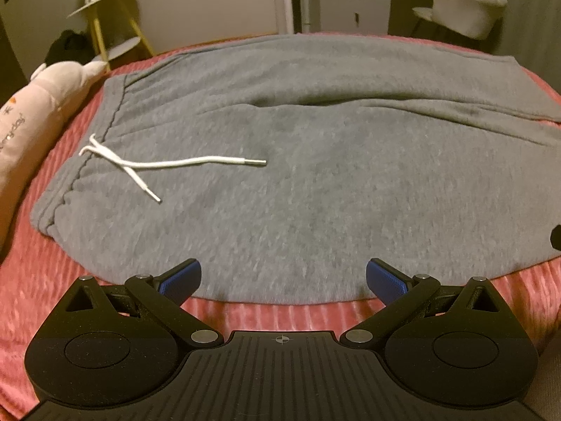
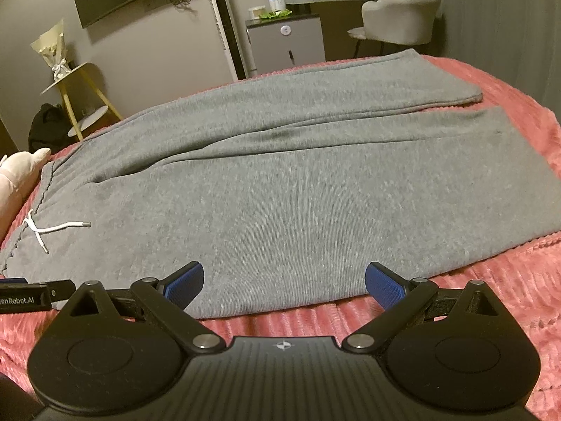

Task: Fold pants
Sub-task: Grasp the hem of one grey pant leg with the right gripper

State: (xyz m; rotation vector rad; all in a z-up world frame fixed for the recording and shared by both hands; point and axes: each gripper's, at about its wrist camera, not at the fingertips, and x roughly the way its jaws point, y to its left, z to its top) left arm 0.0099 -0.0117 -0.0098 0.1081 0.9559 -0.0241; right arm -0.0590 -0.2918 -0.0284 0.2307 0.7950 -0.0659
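Left gripper and right gripper gape empty at the near edge of the pants. Waistband lies left, legs run right.

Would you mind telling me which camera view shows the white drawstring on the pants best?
The left wrist view: the drawstring lies near and large there, with its knot and both ends plain on the grey pants. The right wrist view shows the same drawstring small, at the far left edge.
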